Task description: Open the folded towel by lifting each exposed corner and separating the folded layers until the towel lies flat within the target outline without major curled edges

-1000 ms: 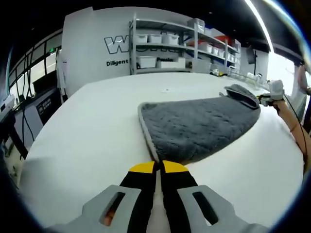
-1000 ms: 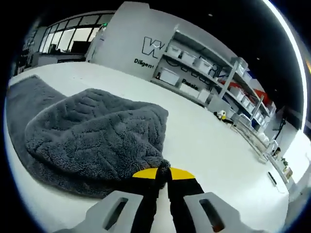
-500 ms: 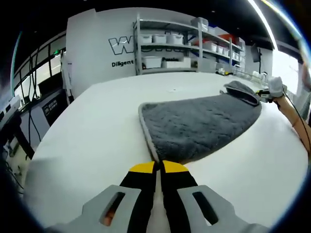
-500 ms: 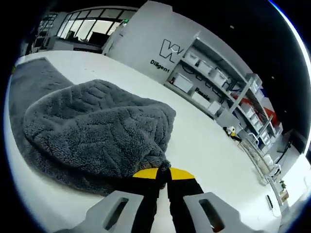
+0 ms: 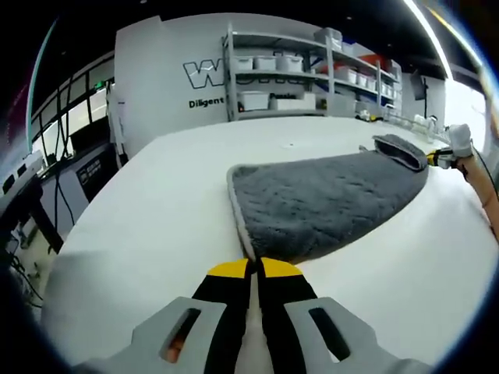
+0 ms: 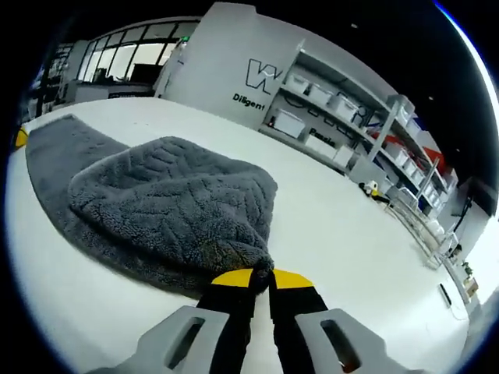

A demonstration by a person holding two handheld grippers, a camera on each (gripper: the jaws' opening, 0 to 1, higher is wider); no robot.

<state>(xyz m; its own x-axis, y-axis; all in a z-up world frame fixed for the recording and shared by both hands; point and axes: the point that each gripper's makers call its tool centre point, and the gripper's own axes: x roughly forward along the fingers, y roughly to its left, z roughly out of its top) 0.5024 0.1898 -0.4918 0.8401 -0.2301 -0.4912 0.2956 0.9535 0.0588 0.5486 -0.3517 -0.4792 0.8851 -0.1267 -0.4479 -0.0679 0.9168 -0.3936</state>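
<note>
Pinching opposite corners of the plush grey folded towel [image 5: 323,202] on the white table [image 5: 148,210]: left gripper [image 5: 255,269] low, level; right gripper [image 6: 260,277] clamping folded-over layer's corner.

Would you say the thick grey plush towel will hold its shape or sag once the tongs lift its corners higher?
The thick grey plush towel will probably sag: its folded-over layer already slumps in a soft mound. It looks unlikely to slip, since the right tongs and left tongs pinch deep pile. Its thickness suggests some weight, so it may drag on the white table.
</note>
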